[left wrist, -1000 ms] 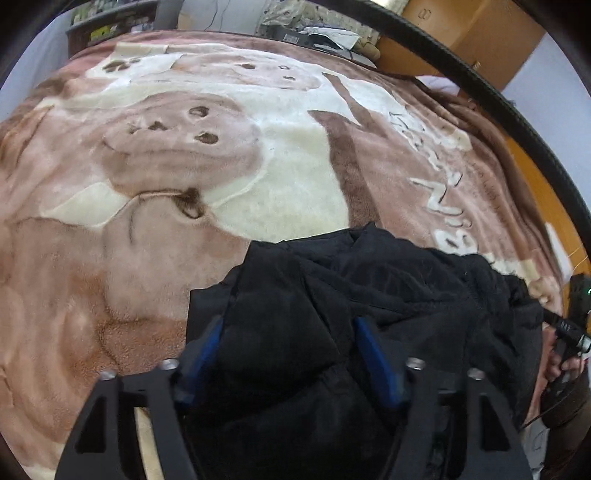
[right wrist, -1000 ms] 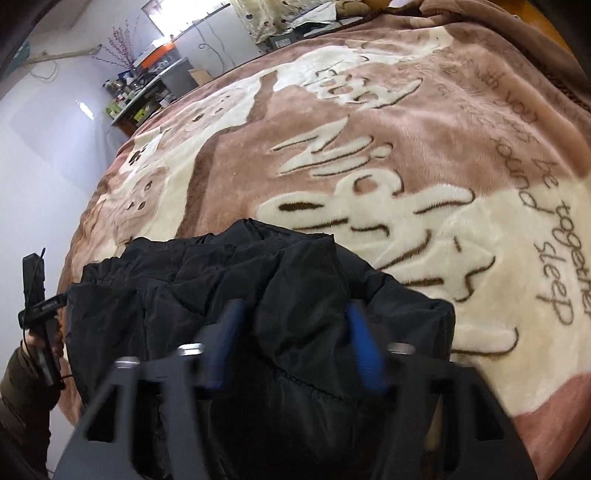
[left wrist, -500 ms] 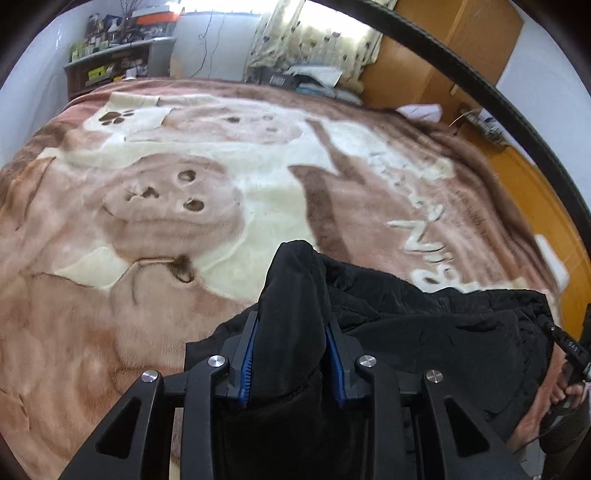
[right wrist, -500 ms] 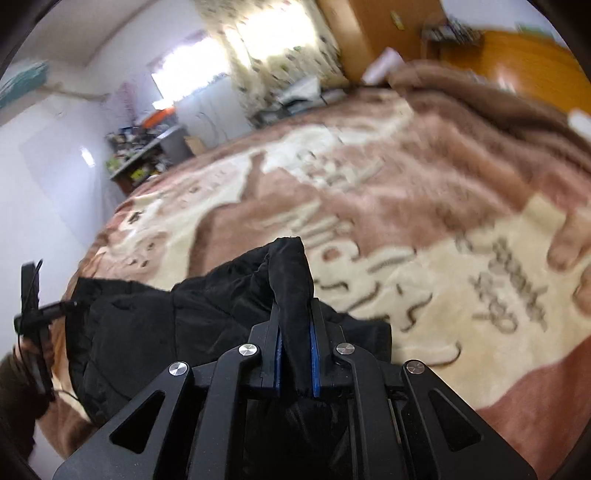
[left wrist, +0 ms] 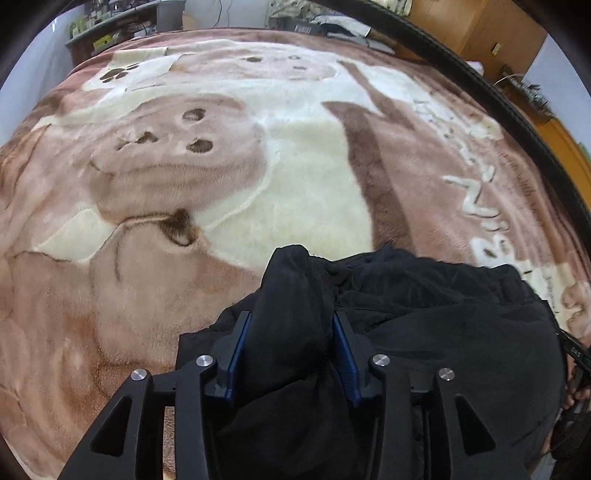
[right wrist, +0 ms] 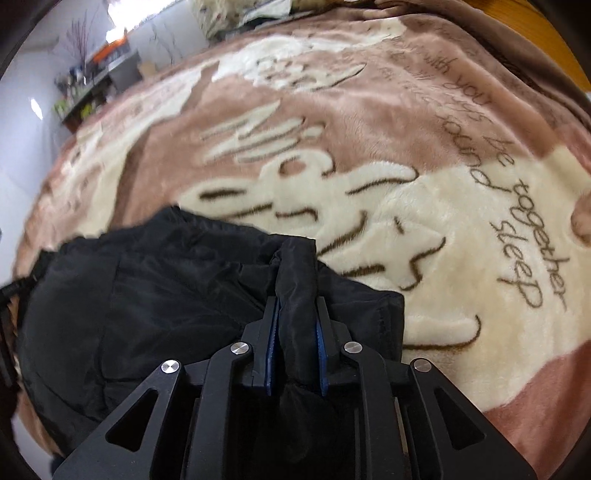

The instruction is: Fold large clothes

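A: On the bed, a plush brown-and-cream blanket (left wrist: 258,192) with a bear motif and cream lettering covers the whole surface. A bulky black padded jacket (left wrist: 443,332) lies bunched at the near edge of that blanket, in front of both cameras.

B: Left gripper (left wrist: 291,321)?

A: Points steeply down at the jacket. A thick raised fold of black fabric stands between the blue pads (left wrist: 238,354). Both pads touch the fold, so it is grasped, though the jaws are easing apart at this moment.

B: Right gripper (right wrist: 295,306)?

A: Same posture. A narrower ridge of the jacket (right wrist: 184,288) is pinched between its blue-lined fingers (right wrist: 271,350), rising above the tips. Jaws likewise widening, with fabric between them and pressed on both sides.

B: Position of the jacket relative to the print?

A: In the right wrist view it overlaps the lower left of the large cream lettering on the blanket (right wrist: 406,206); the script reading "together sleep" is well apart, to the right. In the left wrist view it sits below the bear's face.

B: Background?

A: A cluttered shelf (right wrist: 92,92) at the far wall and a wooden cabinet (left wrist: 480,26) beyond the bed. Far edges are blurred.
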`<state>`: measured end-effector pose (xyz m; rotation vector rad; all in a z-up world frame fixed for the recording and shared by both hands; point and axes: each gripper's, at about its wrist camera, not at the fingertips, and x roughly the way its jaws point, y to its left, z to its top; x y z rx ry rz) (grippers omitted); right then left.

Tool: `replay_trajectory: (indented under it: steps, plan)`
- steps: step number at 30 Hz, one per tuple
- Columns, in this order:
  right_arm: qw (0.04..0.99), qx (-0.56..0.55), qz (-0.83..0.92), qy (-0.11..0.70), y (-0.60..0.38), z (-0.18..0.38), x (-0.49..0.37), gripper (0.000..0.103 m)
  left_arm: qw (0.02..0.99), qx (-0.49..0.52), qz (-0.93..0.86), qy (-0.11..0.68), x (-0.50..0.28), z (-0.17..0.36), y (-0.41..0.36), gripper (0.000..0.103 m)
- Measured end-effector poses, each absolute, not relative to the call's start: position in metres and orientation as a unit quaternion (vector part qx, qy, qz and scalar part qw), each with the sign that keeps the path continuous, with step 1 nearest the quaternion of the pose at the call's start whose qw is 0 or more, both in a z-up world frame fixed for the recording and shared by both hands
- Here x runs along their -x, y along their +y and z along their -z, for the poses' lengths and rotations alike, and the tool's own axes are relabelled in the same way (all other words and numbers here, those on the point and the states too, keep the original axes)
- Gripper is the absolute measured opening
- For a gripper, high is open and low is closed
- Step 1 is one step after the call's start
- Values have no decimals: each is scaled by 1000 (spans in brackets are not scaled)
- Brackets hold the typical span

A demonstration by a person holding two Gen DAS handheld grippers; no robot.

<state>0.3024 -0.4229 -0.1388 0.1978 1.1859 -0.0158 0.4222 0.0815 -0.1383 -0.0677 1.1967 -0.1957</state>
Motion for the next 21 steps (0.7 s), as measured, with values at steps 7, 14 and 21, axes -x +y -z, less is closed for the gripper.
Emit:
replay_trajectory:
  steps: [7, 14, 21]
  plan:
    - [818, -137, 40, 557, -431, 113, -304, 31, 833, 63, 75, 545, -412, 108, 93, 48]
    - [875, -167, 54, 452, -436, 33, -258, 48, 865, 74, 81, 489, -371, 43, 121, 54]
    - [919, -51, -2, 392, -373, 18, -184, 49, 890, 76, 77, 443, -300, 26, 135, 58]
